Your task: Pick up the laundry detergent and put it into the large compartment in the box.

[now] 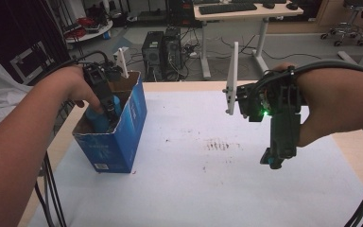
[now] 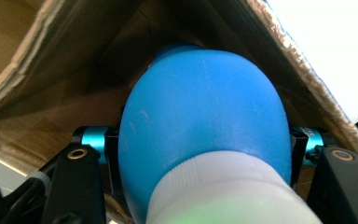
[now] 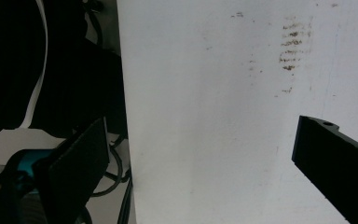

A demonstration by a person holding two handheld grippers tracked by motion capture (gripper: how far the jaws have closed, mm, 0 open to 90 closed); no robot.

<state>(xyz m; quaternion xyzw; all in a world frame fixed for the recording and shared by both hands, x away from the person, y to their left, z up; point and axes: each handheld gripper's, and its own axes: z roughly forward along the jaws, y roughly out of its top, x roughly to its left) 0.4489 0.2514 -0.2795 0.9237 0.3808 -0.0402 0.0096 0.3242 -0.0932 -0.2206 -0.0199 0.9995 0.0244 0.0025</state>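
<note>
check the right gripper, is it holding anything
No, the right gripper has its jaws standing wide apart over the white sheet, with nothing between them.

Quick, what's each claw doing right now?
Left claw: closed on the blue bottle, down inside the blue box.
Right claw: open, holding nothing, above the white sheet.

Likely a lab or office: computer towers (image 1: pixel 163 49), loose cables, keyboard desk (image 1: pixel 246 12), rolling stool (image 1: pixel 354 21).
</note>
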